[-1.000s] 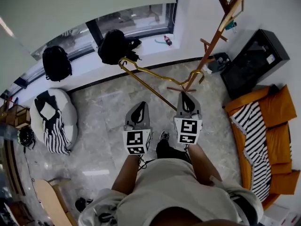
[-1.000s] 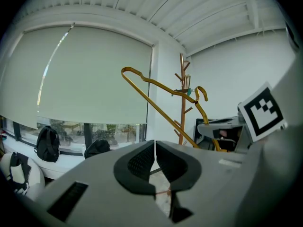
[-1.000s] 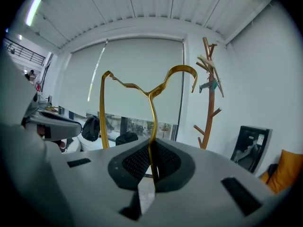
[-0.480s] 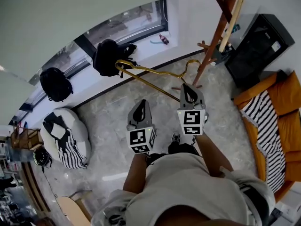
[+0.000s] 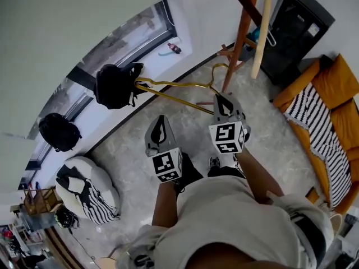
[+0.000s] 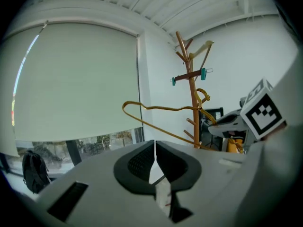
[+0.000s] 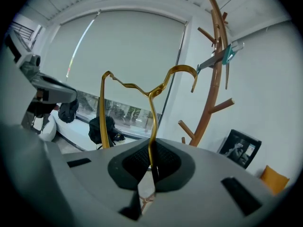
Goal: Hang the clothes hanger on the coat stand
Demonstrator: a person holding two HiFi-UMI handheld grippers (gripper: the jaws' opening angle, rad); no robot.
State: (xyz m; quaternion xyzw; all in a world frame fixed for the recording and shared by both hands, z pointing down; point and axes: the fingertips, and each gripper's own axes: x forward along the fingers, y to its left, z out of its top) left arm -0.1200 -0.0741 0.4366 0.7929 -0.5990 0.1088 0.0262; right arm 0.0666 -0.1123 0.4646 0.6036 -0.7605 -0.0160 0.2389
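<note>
The hanger (image 7: 152, 126) is being gripped by the right tongs (image 5: 219, 101), with the jaws pressed shut on its gold wire below the neck. The left tongs (image 5: 160, 125), at 9 o'clock of the right pair, are being kept closed on nothing.

In the head view the hanger is being held out toward 11 o'clock, with its hook just beside the pole of the coat stand (image 5: 238, 43) at 12 o'clock. A black backpack (image 5: 115, 86) is being overlapped by the hanger's far end. A second backpack (image 5: 56, 130) and a beanbag (image 5: 84, 186) are being shown at 8 o'clock, a black cabinet (image 5: 294, 29) at 1 o'clock, and an orange sofa (image 5: 336, 77) with a striped cloth (image 5: 314, 122) at 3 o'clock. A pale clip hanger (image 5: 260, 32) is being carried high on the stand.

Only in the right gripper view are the clamped wire, the gap between hook and stand, and the bare pegs (image 7: 221, 106) being shown. In the left gripper view the hanger's outline is being set against the blind (image 6: 75, 84).
</note>
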